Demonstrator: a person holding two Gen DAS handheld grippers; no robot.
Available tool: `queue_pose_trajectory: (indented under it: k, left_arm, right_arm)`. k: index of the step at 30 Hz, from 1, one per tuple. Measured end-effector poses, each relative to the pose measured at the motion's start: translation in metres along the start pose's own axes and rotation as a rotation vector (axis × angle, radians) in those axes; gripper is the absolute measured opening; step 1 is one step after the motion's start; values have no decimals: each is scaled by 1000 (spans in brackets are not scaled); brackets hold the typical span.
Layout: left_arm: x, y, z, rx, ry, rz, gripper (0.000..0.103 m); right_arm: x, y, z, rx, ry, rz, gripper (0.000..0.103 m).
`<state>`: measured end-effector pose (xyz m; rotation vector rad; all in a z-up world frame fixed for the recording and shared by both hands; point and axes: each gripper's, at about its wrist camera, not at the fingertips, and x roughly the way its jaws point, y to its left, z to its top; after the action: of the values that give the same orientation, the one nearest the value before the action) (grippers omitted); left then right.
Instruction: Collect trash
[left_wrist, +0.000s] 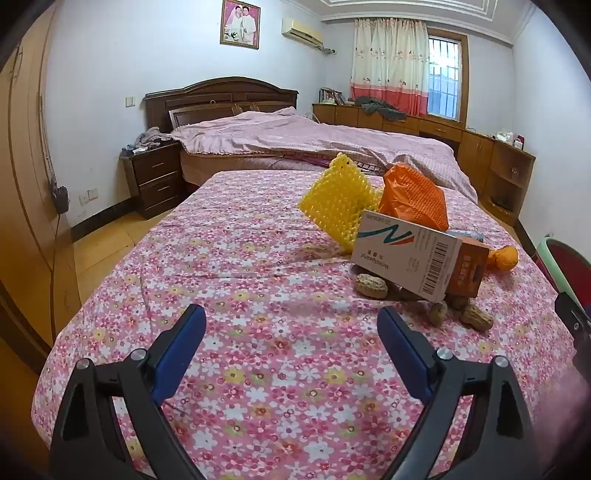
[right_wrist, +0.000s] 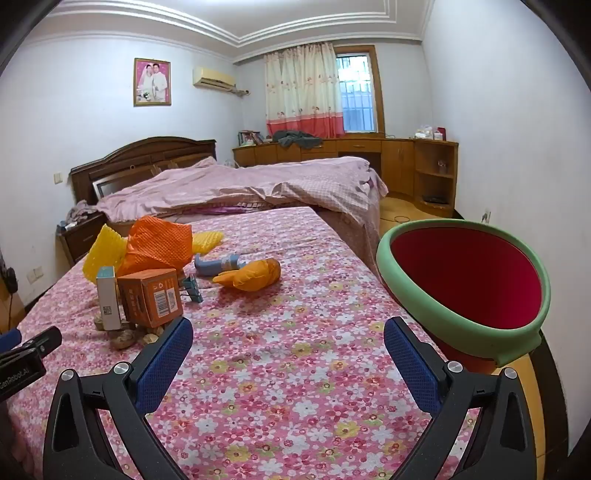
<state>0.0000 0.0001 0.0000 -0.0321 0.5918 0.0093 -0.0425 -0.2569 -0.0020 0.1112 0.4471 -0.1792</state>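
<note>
Both the left gripper (left_wrist: 291, 325) and right gripper (right_wrist: 288, 338) hang spread and empty (nothing pinched); grabbing the tilted white cardboard medicine box (left_wrist: 406, 254) could scatter the peanut shells (left_wrist: 371, 286) toward the flowered bed's (left_wrist: 240, 295) near edge.

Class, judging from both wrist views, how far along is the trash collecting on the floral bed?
Done: nothing visibly; the bin looks empty as far as its inside shows.
In hand: nothing. The left gripper and right gripper are both open over the bed.
Left: the white box, orange box, foam nets, peanut shells and wrappers.
</note>
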Motion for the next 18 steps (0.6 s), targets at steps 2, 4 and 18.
queue_pose_trajectory:
  k: [2, 4, 18]
  left_arm:
    - [0, 0, 0, 1, 0, 2, 94]
    - [0, 0, 0, -1, 0, 3, 94]
    - [-1, 0, 0, 0, -3, 3, 94]
  right_arm:
    - [0, 0, 0, 0, -1, 1, 102]
    - [0, 0, 0, 1, -2, 2, 102]
    - [-1, 0, 0, 1, -3, 1, 102]
